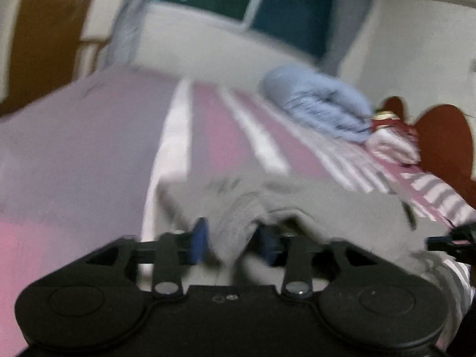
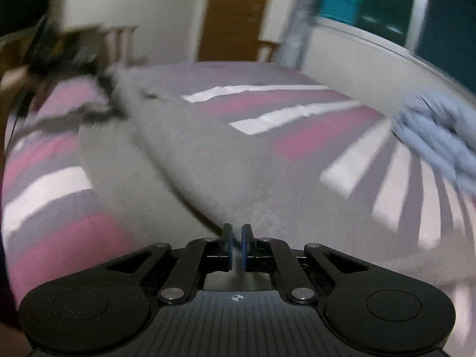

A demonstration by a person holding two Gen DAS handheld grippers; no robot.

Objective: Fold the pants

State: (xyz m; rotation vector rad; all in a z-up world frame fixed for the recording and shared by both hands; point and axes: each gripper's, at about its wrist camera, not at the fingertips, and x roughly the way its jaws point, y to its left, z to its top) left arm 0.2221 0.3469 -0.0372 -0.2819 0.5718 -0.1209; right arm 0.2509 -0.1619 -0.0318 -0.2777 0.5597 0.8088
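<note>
Gripping both ends of the grey pants (image 2: 190, 160), you have them stretched across the bed (image 1: 74, 148), over its pink, grey and white striped sheet (image 2: 297, 113). Your right hand-held gripper (image 2: 237, 245) has its blue pads (image 2: 228, 247) pressed nearly together, pinching a thin edge of the grey fabric between them; the cloth runs away from it up and to the left. At that far end, in the right wrist view, your left hand-held gripper (image 2: 104, 101) shows only as a dark blur against the pants. In the left wrist view your left hand-held gripper (image 1: 233, 242) stands partly spread with a thick bunch of grey fabric filling the gap between its pads; blur hides whether they press on it. A crumpled light-blue blanket (image 1: 321, 104) lies farther up the bed, near a red headboard (image 1: 440, 136). Both views are motion-blurred.
</note>
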